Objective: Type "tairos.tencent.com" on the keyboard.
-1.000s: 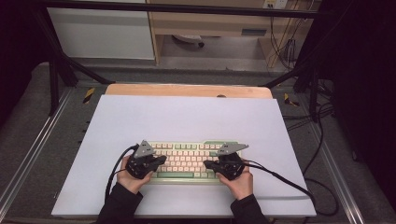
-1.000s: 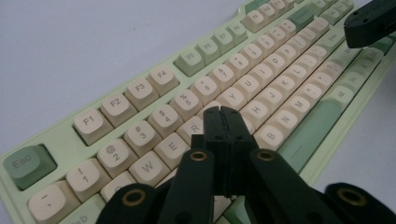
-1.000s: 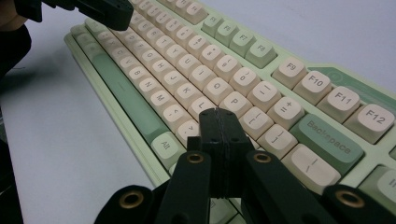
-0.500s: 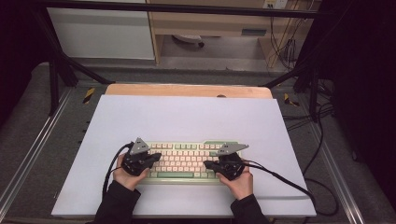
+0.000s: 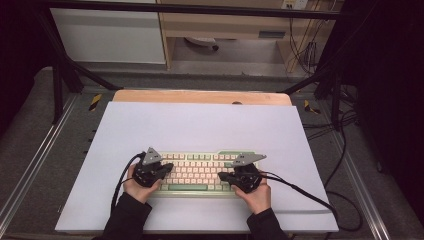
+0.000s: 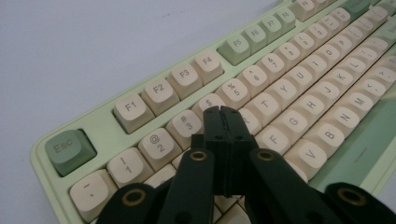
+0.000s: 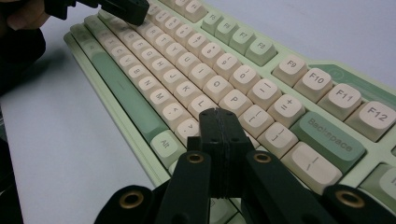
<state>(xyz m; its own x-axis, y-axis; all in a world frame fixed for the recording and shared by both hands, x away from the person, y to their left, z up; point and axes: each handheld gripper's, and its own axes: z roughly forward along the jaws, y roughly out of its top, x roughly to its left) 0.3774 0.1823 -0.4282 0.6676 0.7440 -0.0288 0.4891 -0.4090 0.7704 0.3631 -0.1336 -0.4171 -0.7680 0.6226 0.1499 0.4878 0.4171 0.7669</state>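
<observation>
Keyboard [image 5: 200, 172], pale green with cream keys, sits near the front edge of a white mat [image 5: 200, 125] that covers most of a wooden table [image 5: 200, 96]. Left gripper [image 6: 222, 114] over the number row by the left end, jaws pressed together, nothing between them. Right gripper [image 7: 218, 116] over the keys by the right end, also pressed together, empty. Grey floor, black frame posts [image 5: 57, 75], cables [image 5: 345, 130] at right.
</observation>
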